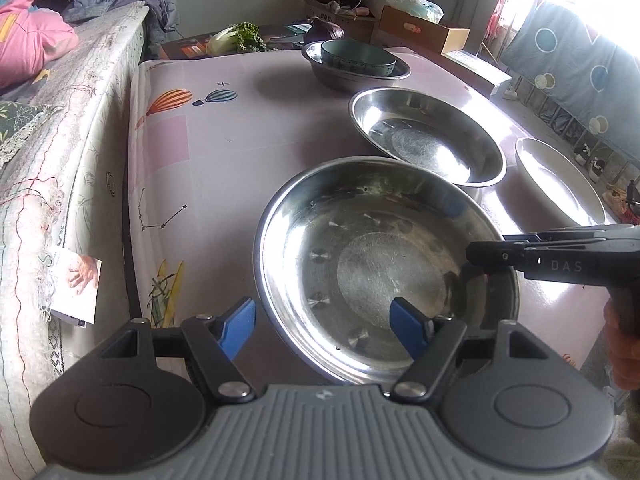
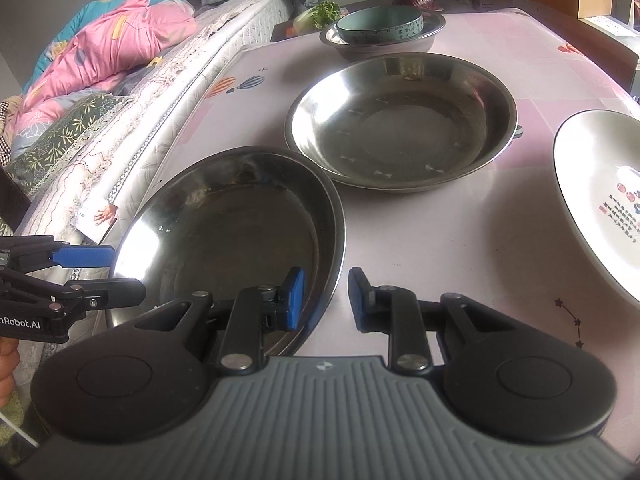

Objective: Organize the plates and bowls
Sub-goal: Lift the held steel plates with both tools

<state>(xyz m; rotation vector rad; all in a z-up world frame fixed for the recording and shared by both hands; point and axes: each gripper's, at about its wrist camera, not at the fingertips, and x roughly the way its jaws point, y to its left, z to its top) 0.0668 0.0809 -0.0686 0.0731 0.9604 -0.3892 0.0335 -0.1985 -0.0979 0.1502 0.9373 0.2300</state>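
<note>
Steel, shiny and thin-walled, makes up the nearest steel plate (image 1: pixel 384 268), the landmark for everything else. From the left wrist camera it lies flat on the pink tabletop (image 1: pixel 240 128). The left claw (image 1: pixel 324 330) is wide open and holds nothing; its right blue pad sits over the plate's near inner wall, its left pad off the plate's left side. The right claw (image 1: pixel 486 258) reaches in level over the plate's right rim. Beyond the plate lies a second steel plate (image 1: pixel 428 136), further back a teal bowl (image 1: pixel 358 58) nested in a steel basin (image 1: pixel 340 76). A white plate (image 1: pixel 560 180) lies to the right.

From the right wrist camera, the right claw (image 2: pixel 326 300) is partly open and empty, its two pads straddling the nearest plate's right rim (image 2: pixel 338 240); the left claw (image 2: pixel 108 276) points in at the plate's left rim.

This plate will likely feel light, rigid and slippery; the rim is the only sensible grip. The white plate (image 2: pixel 592 200) looks ceramic, so probably heavier and breakable.
</note>
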